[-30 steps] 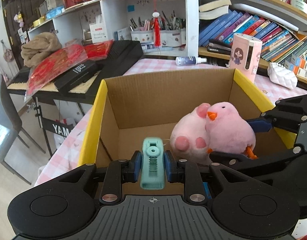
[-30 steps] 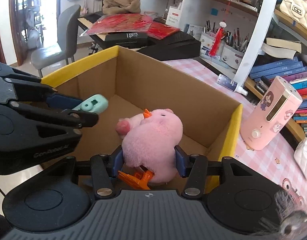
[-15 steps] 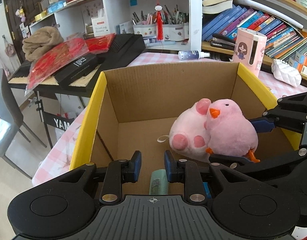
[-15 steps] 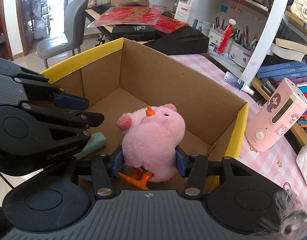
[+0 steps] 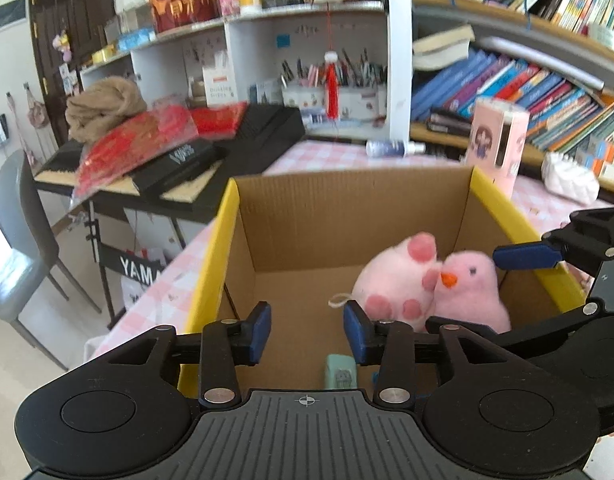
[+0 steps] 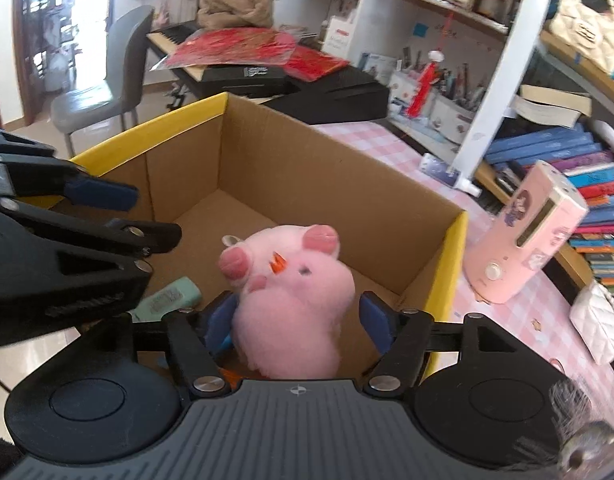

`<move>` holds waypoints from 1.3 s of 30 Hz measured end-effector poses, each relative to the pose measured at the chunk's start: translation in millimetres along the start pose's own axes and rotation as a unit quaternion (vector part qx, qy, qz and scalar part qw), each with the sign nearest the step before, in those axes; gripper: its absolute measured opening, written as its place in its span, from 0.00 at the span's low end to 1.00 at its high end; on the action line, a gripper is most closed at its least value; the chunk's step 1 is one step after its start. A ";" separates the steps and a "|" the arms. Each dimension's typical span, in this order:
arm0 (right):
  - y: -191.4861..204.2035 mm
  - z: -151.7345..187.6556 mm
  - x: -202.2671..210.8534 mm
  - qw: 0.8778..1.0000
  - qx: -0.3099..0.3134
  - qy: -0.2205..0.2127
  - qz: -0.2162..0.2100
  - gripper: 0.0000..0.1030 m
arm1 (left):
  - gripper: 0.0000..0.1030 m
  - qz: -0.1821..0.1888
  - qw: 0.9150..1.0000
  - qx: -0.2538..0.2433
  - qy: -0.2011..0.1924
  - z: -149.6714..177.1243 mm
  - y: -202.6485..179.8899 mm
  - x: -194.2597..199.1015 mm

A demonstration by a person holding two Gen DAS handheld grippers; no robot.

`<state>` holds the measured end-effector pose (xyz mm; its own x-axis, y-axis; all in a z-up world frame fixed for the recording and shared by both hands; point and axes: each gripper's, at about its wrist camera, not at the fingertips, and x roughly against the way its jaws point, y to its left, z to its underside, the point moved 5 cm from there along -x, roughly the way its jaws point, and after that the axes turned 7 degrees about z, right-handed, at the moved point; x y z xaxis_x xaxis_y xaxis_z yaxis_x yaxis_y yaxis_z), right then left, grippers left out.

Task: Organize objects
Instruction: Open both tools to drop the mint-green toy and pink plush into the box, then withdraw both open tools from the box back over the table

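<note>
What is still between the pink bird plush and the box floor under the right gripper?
Nothing visible. The pink bird plush already sits inside the cardboard box, leaning on the paw plush. The right gripper is opening, its pads off the plush.

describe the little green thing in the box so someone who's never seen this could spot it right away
Find the open cardboard box with yellow top edges on the pink checked tablecloth. On its floor, at the near end beside the pink plush chick, lies a small mint-green correction tape. It is the only hard, green item there; the plush is pink and fluffy.
</note>
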<state>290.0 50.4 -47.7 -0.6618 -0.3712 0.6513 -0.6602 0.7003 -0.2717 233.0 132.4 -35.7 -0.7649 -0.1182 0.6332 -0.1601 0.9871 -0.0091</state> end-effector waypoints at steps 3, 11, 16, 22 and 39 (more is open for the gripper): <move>-3.3 -1.2 14.6 1.000 -0.011 -0.019 0.010 0.68 | 0.52 0.002 1.000 0.009 -0.026 -2.8 1.1 16.5; -7.1 2.0 55.7 0.995 -0.065 -0.061 0.040 0.71 | 0.62 0.018 0.998 0.012 -0.067 -0.4 3.8 53.1; -6.9 13.8 79.1 0.992 -0.086 -0.075 0.059 0.71 | 0.63 0.021 0.997 0.019 -0.074 8.8 9.5 67.9; -4.4 29.4 97.0 0.986 -0.116 -0.078 0.093 0.74 | 0.66 0.019 0.997 0.018 -0.069 25.8 12.6 80.6; 43.2 103.3 142.9 0.980 -0.146 -0.007 0.135 0.78 | 0.70 0.033 0.999 0.013 -0.010 103.7 8.8 125.0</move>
<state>130.3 -35.3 -39.6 -0.8050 -0.1546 0.5727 -0.3316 0.9178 -0.2183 71.2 115.1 -37.0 -0.7870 -0.0550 0.6144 -0.1249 0.9896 -0.0714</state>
